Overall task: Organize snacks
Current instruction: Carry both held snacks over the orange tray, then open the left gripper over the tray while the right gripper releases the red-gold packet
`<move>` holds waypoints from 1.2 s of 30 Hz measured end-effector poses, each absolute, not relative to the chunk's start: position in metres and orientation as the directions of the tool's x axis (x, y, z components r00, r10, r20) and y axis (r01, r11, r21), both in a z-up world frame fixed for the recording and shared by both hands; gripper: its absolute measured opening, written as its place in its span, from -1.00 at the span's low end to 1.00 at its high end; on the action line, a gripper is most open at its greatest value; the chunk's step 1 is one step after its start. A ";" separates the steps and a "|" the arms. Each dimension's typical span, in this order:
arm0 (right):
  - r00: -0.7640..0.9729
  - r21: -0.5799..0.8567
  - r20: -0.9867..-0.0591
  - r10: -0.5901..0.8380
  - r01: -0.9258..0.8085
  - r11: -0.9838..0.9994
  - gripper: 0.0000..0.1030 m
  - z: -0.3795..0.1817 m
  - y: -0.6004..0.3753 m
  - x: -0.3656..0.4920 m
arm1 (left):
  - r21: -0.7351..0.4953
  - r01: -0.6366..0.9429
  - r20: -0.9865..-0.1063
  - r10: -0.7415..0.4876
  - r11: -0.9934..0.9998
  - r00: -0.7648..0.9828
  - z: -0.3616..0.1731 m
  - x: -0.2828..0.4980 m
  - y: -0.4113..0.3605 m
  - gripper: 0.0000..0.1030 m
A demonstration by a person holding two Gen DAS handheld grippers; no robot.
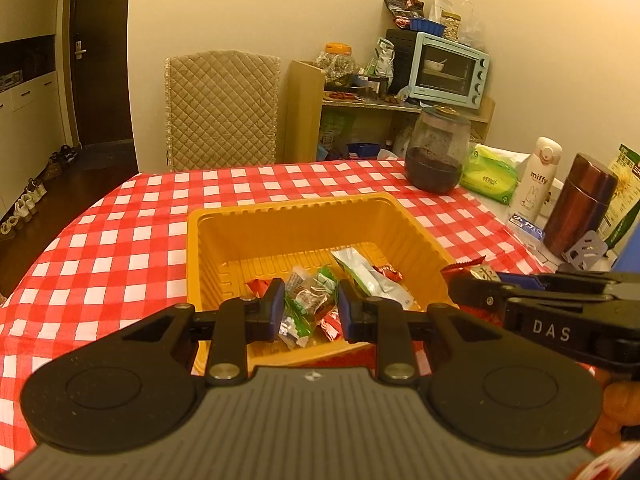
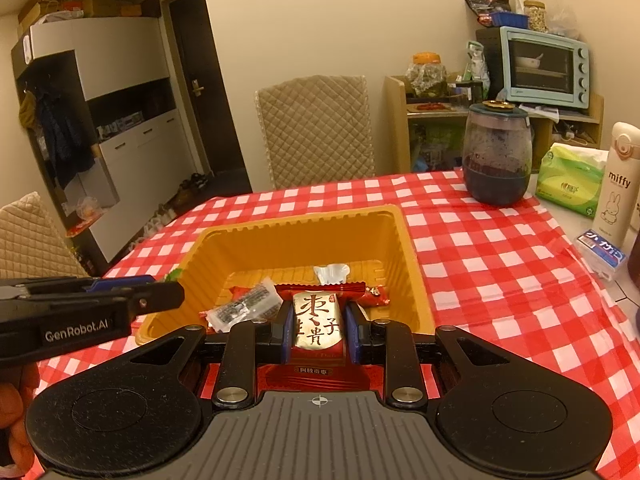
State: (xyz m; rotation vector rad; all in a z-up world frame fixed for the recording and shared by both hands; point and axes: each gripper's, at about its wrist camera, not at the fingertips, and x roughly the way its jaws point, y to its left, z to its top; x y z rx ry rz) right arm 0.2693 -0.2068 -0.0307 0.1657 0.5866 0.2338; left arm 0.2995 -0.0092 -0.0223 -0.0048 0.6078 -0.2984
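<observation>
A yellow plastic tray [image 1: 216, 240] [image 2: 404, 236] sits on the red-checked tablecloth and holds several wrapped snacks. My left gripper [image 1: 307, 312] is shut on a green and clear snack packet [image 1: 308, 300], held over the tray's near edge. My right gripper [image 2: 317, 330] is shut on a red and gold snack packet [image 2: 316, 320] with gold characters, also above the tray's near side. In the left wrist view the right gripper [image 1: 472, 280] reaches in from the right with that red packet [image 1: 466, 266]. The left gripper [image 2: 160, 294] enters the right wrist view from the left.
At the table's right stand a dark glass jar [image 1: 436, 152], a green tissue pack [image 1: 490, 174], a white bottle [image 1: 536, 176], a brown flask [image 1: 580, 204] and a small blue box [image 2: 604, 258]. A quilted chair [image 1: 222, 108] stands behind the table.
</observation>
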 end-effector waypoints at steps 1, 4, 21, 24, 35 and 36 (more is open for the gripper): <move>0.807 0.219 -0.529 0.263 -0.170 0.961 -0.48 -0.031 -0.207 0.271 | -0.093 0.273 -0.562 -0.277 0.958 0.779 -0.022 0.302 -0.008 -0.52; 0.805 0.218 -0.534 0.260 -0.166 0.962 -0.48 -0.033 -0.207 0.278 | -0.095 0.269 -0.565 -0.274 0.958 0.778 -0.023 0.308 -0.007 -0.52; 0.795 0.232 -0.555 0.243 -0.133 0.964 -0.48 -0.043 -0.214 0.319 | -0.078 0.255 -0.587 -0.251 0.964 0.770 -0.033 0.346 -0.005 -0.52; 0.796 0.241 -0.556 0.240 -0.121 0.963 -0.48 -0.044 -0.215 0.326 | -0.076 0.251 -0.590 -0.247 0.965 0.769 -0.035 0.354 -0.004 -0.52; 0.795 0.264 -0.552 0.251 -0.119 0.957 -0.48 -0.046 -0.207 0.348 | -0.079 0.221 -0.607 -0.223 0.972 0.763 -0.045 0.379 0.003 -0.52; 0.795 0.267 -0.550 0.254 -0.120 0.956 -0.48 -0.046 -0.205 0.349 | -0.083 0.217 -0.608 -0.222 0.973 0.762 -0.046 0.381 0.004 -0.52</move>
